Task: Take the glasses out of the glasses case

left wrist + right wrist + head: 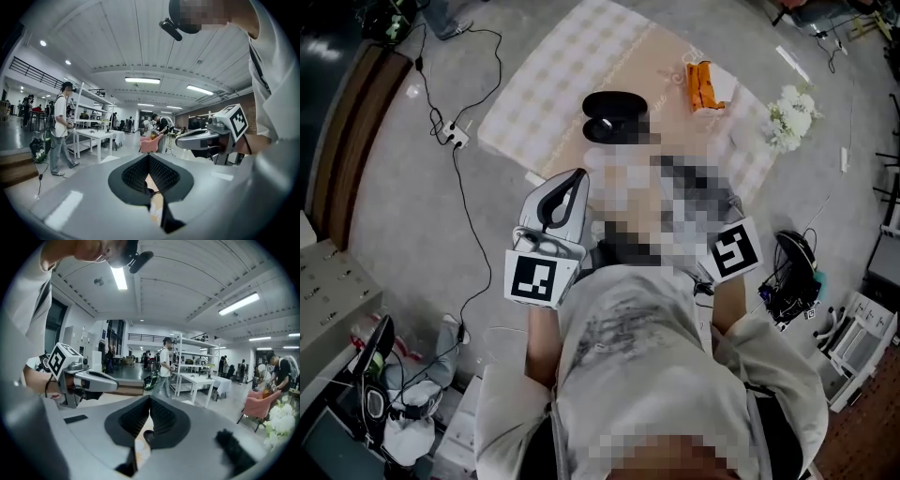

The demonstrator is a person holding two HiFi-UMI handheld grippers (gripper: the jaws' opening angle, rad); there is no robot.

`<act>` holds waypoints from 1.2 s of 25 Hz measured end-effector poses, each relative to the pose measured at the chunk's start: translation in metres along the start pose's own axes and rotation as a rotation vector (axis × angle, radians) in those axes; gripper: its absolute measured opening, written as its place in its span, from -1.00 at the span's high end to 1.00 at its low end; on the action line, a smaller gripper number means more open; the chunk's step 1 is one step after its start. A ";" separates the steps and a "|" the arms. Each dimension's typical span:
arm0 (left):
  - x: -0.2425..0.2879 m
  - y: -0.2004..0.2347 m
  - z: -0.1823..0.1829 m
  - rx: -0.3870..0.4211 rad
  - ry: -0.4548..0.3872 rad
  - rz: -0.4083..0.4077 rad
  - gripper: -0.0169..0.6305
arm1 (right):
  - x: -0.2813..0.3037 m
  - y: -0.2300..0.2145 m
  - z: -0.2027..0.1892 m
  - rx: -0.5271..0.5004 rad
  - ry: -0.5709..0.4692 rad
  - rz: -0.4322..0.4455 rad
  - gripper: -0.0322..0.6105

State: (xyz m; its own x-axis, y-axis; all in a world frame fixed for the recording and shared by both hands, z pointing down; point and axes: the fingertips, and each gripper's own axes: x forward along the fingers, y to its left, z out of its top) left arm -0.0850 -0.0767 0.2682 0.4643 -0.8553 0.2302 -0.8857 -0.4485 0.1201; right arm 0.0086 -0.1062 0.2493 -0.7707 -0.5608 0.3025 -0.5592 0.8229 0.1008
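Head view: bench covered with a beige checked cloth (548, 80), seen at an angle.

Black oval glasses case (614, 114) lies near the middle of the bench, apart from everything else. It looks open, with a dark lid part behind and a lower part in front. Whether the glasses are inside cannot be told from here.

Orange packet (701, 86) sits toward the bench's far right edge, well apart from the case. Bunch of white flowers (791, 116) is at the right edge of the cloth, beyond the packet.

Left gripper (148, 158): ribbed dark pads pressed together at the tips, nothing between them, so clenched on nothing. In the head view it is held up in front of the person's chest over the near edge of the bench, pointing toward the case but well short of it.

Right gripper (150, 401): pads likewise closed tip to tip, nothing grasped. It is held at the same height on the person's right, near the body. Its marker cube (734, 248) shows in the head view; the jaws there are under a mosaic patch.

Each gripper view shows the other gripper alongside, the two apart and roughly parallel.

Floor left of the bench: white power strip (455, 137) with a black cable (461, 202) running from it.
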 end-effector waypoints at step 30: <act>0.085 0.037 -0.071 -0.047 0.073 -0.028 0.92 | 0.077 -0.040 -0.086 -0.012 0.172 0.063 0.84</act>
State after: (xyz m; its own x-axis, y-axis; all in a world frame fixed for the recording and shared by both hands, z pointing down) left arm -0.0783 -0.1476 0.3611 0.4888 -0.8207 0.2960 -0.8724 -0.4573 0.1726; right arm -0.0021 -0.1749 0.3500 -0.7396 -0.4854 0.4663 -0.5073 0.8573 0.0878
